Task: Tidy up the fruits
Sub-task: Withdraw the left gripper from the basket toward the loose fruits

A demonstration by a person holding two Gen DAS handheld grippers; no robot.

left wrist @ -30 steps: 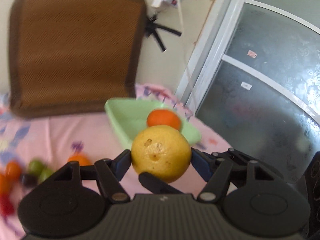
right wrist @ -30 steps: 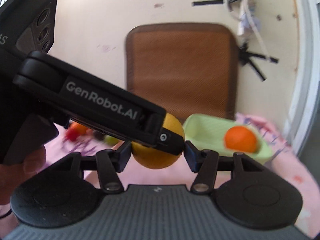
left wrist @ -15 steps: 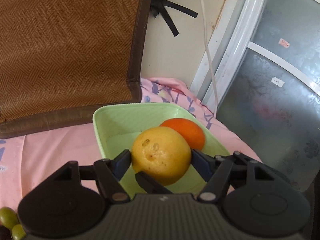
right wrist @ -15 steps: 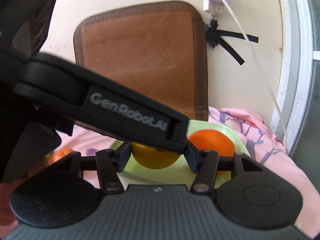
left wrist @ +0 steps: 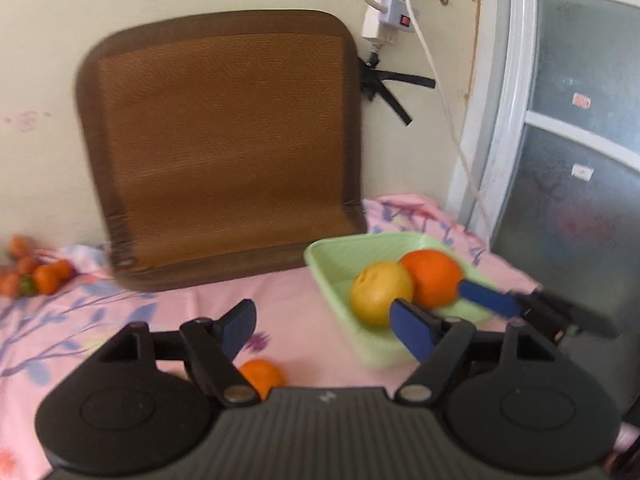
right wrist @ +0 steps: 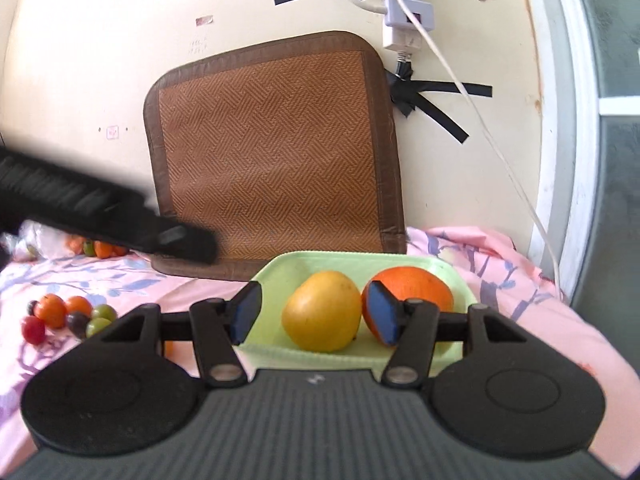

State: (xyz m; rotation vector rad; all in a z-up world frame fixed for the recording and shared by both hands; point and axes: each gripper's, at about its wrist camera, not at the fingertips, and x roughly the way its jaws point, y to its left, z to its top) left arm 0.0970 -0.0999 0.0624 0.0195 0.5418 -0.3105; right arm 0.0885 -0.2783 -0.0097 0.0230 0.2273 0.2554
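A yellow fruit [right wrist: 322,311] and a large orange [right wrist: 416,294] lie side by side in a light green tray [right wrist: 280,268] on the pink flowered cloth. The left wrist view shows the same yellow fruit [left wrist: 380,298], orange [left wrist: 434,276] and tray [left wrist: 332,256] ahead to the right. My left gripper [left wrist: 328,326] is open and empty, left of the tray. My right gripper [right wrist: 314,316] is open and empty, its jaws standing apart on either side of the yellow fruit. A small orange [left wrist: 260,376] lies on the cloth under the left gripper.
A brown woven mat [right wrist: 272,152] leans on the wall behind the tray. Several small fruits [right wrist: 66,316] lie on the cloth at the left. A power strip and cable [right wrist: 404,12] hang on the wall. A frosted glass door [left wrist: 580,160] stands at the right.
Both grippers were shut on the yellow fruit and carried it over the tray. Both have opened, the fruit now lies in the tray beside the orange, and the left gripper has drawn back leftward.
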